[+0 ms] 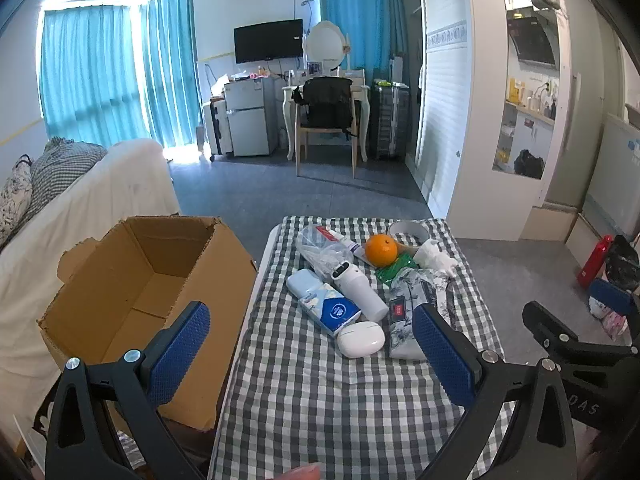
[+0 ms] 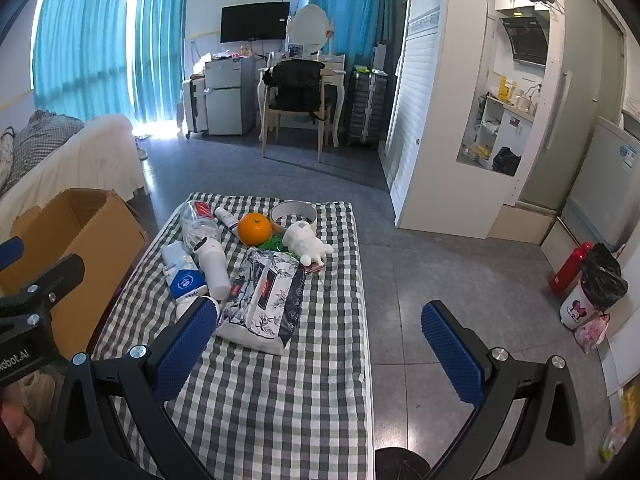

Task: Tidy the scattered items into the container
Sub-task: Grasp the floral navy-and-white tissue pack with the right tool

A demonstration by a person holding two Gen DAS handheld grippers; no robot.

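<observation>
An open cardboard box [image 1: 152, 292] stands left of the checked table [image 1: 320, 400]. Scattered on the cloth are an orange [image 1: 381, 250], a white bottle [image 1: 360, 286], a blue tissue pack [image 1: 334, 312], a white earbud case [image 1: 360, 339], a floral wipes pack [image 2: 264, 292], a tape roll [image 2: 294, 212], a white figurine [image 2: 306, 242] and a plastic bag [image 2: 198, 220]. My left gripper [image 1: 311, 314] hovers open over the table's near left side, straddling its edge by the box. My right gripper [image 2: 320, 310] is open over the table's right edge, holding nothing.
A bed with a white cover [image 1: 80, 208] lies behind the box. On the tiled floor to the right stand a red bottle [image 2: 570, 266] and a bin with a black bag [image 2: 596, 288]. A chair [image 1: 326, 120] and desk are far across the room.
</observation>
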